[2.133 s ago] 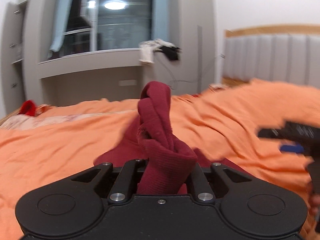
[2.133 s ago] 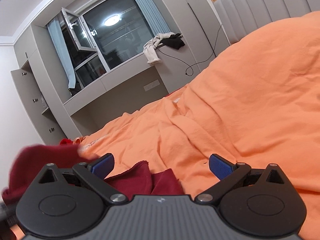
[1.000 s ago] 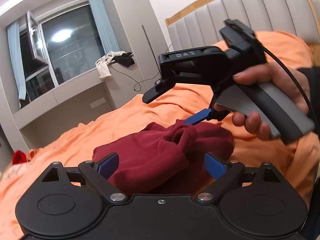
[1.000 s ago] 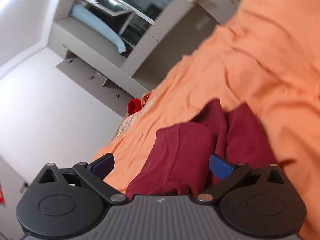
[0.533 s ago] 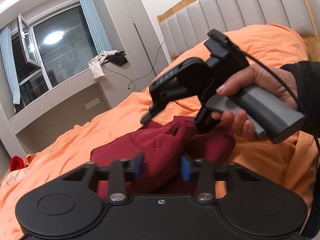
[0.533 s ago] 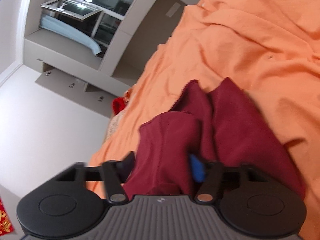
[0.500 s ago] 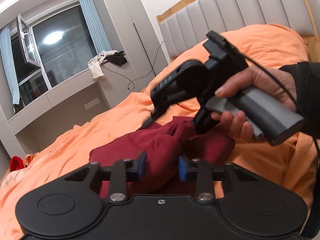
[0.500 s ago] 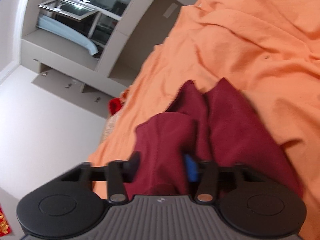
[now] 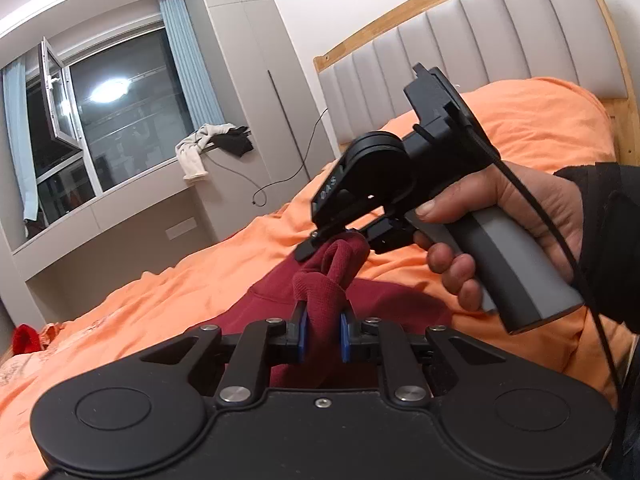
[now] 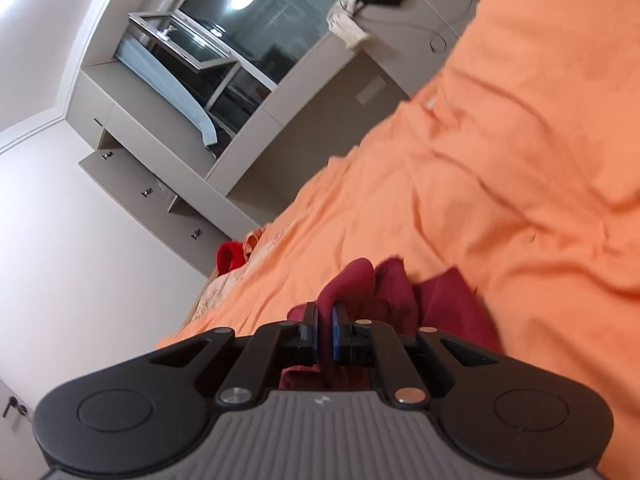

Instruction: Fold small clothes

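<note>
A dark red garment [image 9: 400, 300] lies bunched on the orange bedspread [image 9: 200, 280]. My left gripper [image 9: 323, 334] is shut on a raised fold of it. My right gripper [image 9: 340, 240], held by a hand, is shut on the same fold just beyond, and its fingers pinch the cloth's top. In the right wrist view my right gripper [image 10: 325, 334] is shut on the red garment [image 10: 400, 292], which trails away onto the bedspread [image 10: 520, 200].
A padded grey headboard [image 9: 480, 56] stands at the back right. A window ledge [image 9: 120, 196] with white and black clothes [image 9: 212, 144] runs along the far wall. A bright red item [image 9: 24, 338] lies at the bed's far left end, also visible in the right wrist view [image 10: 230, 256].
Both grippers were open around the red garment a second ago. Both have shut on its raised fold and lifted it a little.
</note>
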Tool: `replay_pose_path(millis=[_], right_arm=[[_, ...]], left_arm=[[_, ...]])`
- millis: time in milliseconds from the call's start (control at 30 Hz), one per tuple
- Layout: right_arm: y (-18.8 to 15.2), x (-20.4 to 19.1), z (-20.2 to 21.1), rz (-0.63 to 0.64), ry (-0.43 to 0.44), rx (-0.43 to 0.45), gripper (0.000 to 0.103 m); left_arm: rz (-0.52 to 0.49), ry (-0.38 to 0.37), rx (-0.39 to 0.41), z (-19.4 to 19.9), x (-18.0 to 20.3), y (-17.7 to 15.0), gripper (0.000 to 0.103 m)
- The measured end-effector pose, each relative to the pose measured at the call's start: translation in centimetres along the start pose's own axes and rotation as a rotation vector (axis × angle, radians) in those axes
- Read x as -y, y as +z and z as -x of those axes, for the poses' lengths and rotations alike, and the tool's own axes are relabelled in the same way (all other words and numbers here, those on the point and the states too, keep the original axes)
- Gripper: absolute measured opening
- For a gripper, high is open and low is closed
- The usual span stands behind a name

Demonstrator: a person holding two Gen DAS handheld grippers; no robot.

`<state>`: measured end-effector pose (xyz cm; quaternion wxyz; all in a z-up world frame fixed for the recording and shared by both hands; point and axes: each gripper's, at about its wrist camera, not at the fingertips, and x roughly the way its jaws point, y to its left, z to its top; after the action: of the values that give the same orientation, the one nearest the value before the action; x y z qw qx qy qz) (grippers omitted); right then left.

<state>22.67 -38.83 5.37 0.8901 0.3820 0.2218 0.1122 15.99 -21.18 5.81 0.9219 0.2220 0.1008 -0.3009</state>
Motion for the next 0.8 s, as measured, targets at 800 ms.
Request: replay_pose_path(millis=[800], right_arm=[[-0.4,5.7,2.2,-0.046,-0.128,-0.071,0.046]], left_arm=[[0.040,-0.138,-0.059,-3.7,3.9,-3.1,0.032]])
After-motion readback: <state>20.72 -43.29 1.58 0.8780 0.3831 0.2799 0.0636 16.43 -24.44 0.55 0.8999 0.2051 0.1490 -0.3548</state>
